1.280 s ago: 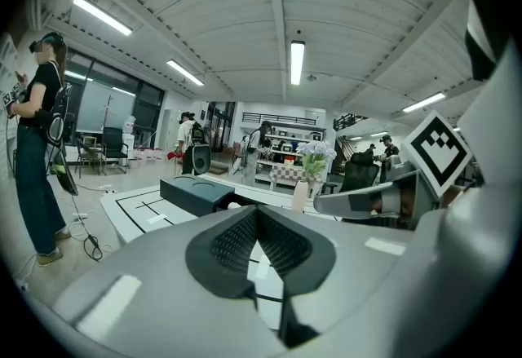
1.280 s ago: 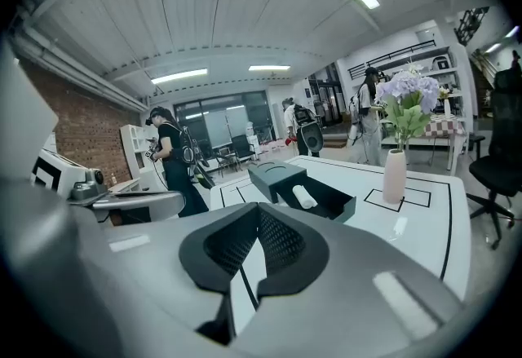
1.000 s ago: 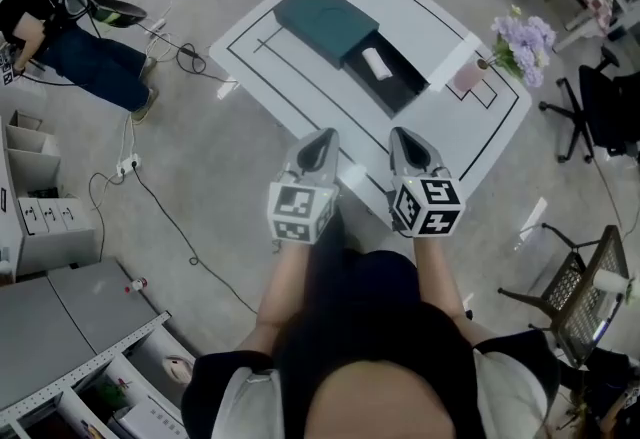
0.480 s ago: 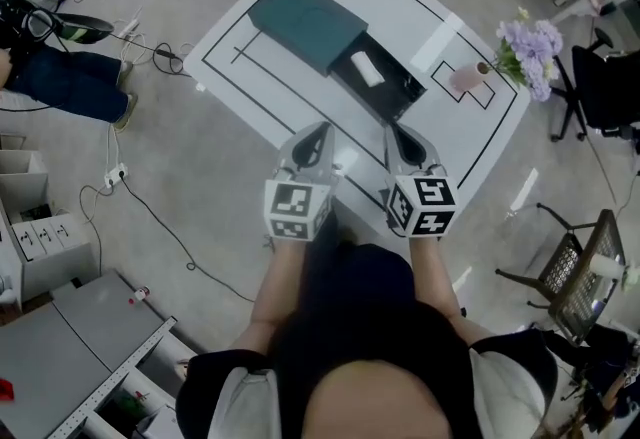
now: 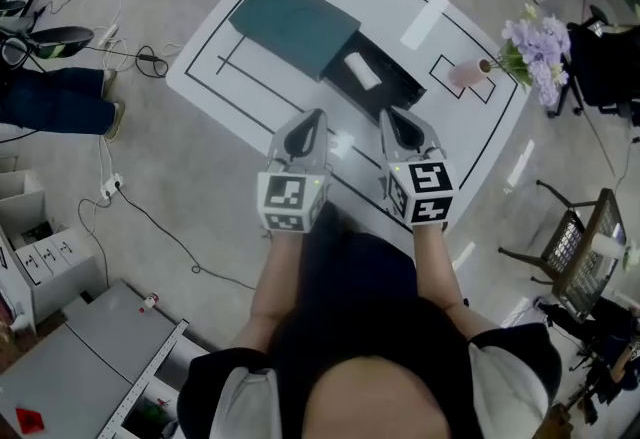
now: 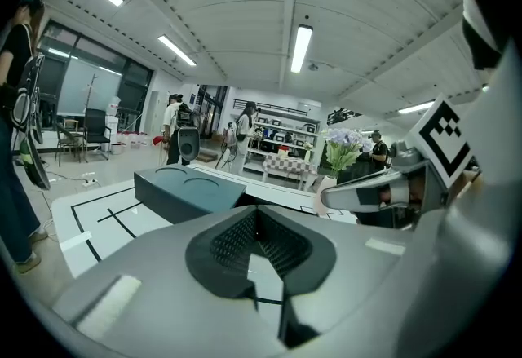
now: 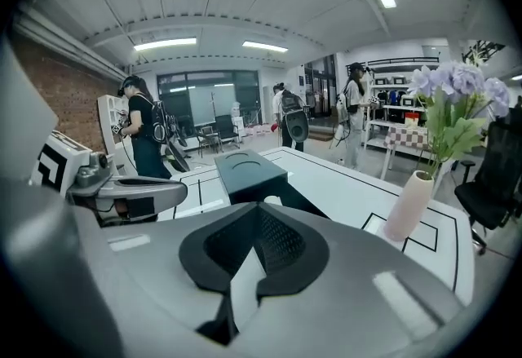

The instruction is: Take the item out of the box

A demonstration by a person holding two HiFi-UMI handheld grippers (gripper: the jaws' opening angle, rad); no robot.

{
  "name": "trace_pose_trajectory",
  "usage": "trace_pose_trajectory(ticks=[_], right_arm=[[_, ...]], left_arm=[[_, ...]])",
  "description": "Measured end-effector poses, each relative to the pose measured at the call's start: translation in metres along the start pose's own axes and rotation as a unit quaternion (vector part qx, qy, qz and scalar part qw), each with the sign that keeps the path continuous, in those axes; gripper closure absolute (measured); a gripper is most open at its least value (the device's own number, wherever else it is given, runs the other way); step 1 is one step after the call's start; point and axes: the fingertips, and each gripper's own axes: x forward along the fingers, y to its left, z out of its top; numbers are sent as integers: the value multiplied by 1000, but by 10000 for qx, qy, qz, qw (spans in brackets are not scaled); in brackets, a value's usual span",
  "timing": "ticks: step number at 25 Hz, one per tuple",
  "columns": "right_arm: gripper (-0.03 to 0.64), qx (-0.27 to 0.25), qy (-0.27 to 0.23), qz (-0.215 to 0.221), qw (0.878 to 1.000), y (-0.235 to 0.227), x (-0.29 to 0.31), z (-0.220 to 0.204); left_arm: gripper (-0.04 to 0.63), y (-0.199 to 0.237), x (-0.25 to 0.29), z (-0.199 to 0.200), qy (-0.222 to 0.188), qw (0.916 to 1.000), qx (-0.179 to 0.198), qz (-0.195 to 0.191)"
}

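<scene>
Item point(image 5: 361, 71) | in open box point(image 5: 400, 89), at 12 o'clock from left tool point(image 5: 314, 119) and right tool point(image 5: 390, 117) | both tools together, empty | box nearer than a second ago: approach under way, grasp not begun

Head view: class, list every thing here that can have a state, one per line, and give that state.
box: open, one end uncovered.
white item: lying inside the box's open end, not gripped.
vase: upright, holding purple flowers.
left hand-held gripper: shut, empty.
right hand-held gripper: shut, empty.
</scene>
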Motion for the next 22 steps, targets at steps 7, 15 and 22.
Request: trace_pose_trajectory(ticks=[7, 15, 22], right_arm=[[615, 145, 83, -33, 9999, -9, 21, 11], [615, 29, 252, -24, 9997, -14, 51, 18], [614, -229, 598, 286, 9975, -11, 80, 15]], left_arm=[[584, 13, 22, 7, 6, 10000, -32, -84], [584, 45, 41, 5, 44, 10000, -77, -19], [584, 63, 53, 4, 156, 9998, -119, 7]])
